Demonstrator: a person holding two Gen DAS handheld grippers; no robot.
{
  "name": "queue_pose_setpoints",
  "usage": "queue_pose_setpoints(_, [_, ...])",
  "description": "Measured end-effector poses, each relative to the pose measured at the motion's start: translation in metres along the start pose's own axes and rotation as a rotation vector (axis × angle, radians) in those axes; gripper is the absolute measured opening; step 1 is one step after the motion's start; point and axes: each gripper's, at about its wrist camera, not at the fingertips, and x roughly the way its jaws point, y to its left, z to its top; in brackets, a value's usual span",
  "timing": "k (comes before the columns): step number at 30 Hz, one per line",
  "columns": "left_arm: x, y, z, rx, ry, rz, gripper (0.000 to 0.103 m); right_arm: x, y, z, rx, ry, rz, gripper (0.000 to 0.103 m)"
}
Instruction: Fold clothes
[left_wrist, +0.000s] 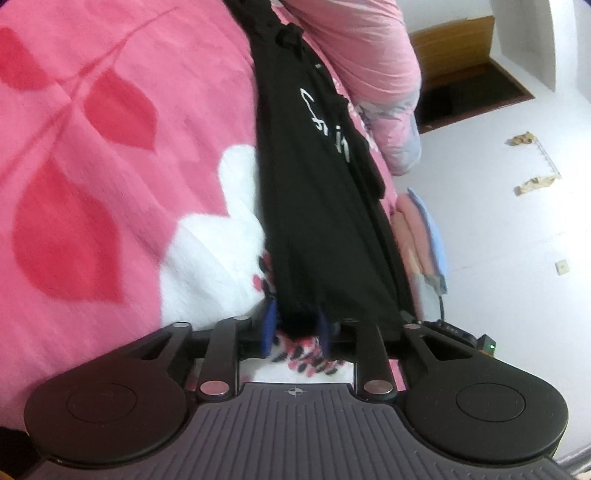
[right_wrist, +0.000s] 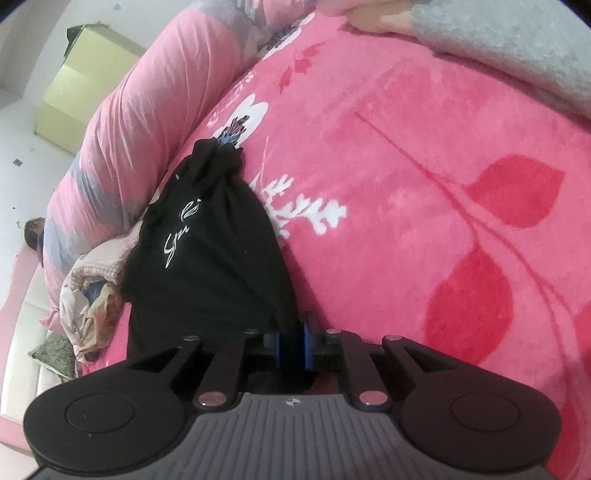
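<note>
Left gripper (left_wrist: 295, 326): blue pads (left_wrist: 269, 325) closed on one bunched end of the black garment (left_wrist: 314, 206), low in the centre of the left wrist view.
Right gripper (right_wrist: 293, 345): blue pads (right_wrist: 306, 345) pinched tight on the garment's other end, low centre of the right wrist view.
Black garment: stretched taut between the two grippers, running from the bottom centre up toward the top of the frame in the left view; white script lettering (right_wrist: 181, 236) shows on its face. In the right view it fans out from the pads and narrows to a knot-like bunch in the upper middle, where a bit of blue shows, probably the other gripper's pad, though the spot is too small to be sure.
Pink blanket (right_wrist: 424, 184): fills most of both views under the garment, with red leaf shapes and white flowers.
Rolled pink quilt (right_wrist: 155, 110): upper left of the right view, beside the garment.
Crumpled clothes (right_wrist: 92, 295): left edge of the right view, just beside the garment's wide end.
Grey fabric (right_wrist: 517, 48): upper right corner of the right view.
Wall (left_wrist: 517, 240): white, right side of the left view.
</note>
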Motion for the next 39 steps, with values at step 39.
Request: queue_pose_setpoints(39, [-0.027, -0.04, 0.048, 0.237, -0.109, 0.178, 0.031, 0.026, 0.098, 0.069, -0.286, -0.103, -0.101, 0.039])
